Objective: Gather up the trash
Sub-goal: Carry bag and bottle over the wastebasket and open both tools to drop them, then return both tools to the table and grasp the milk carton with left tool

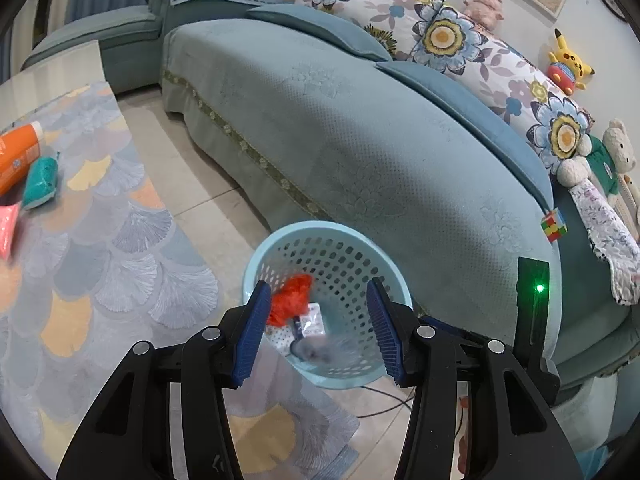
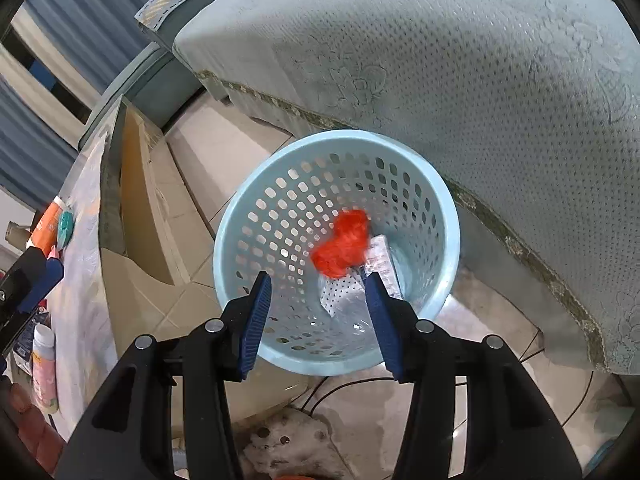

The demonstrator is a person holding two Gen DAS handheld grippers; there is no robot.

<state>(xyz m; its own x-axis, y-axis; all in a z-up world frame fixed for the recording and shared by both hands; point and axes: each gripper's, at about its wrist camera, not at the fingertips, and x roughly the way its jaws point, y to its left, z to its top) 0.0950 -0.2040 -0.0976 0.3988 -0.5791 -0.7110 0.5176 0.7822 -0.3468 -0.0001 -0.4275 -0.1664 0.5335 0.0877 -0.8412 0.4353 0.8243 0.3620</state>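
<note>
The light blue perforated basket (image 1: 362, 254) stands on the tiled floor, close against the front of the teal sofa (image 1: 340, 128), and both pairs of tongs hang over its mouth, pointing steeply down into it. At the bottom of the basket lie an orange-red crumpled wad (image 2: 342, 246), a foil blister pack (image 2: 384, 264) just beside it, and a white dotted wrapper (image 2: 340, 294) under the two. Seen from the left wrist, the wad (image 1: 290, 298) shows close by the left blue pad, lower down inside the basket, and a blurred grey-clear thing (image 1: 320, 350) sits at the basket's near side; what it is cannot be told. The left tongs (image 1: 318, 330) stand about half open with nothing between the pads. The right tongs (image 2: 320, 322) are likewise about half open and hold nothing, their pads framing the trash below without touching it. On the patterned worktop (image 1: 92, 216) to the left, well apart from the basket, lie an orange tube (image 1: 16, 154) and a teal packet (image 1: 40, 178) beside it.
</note>
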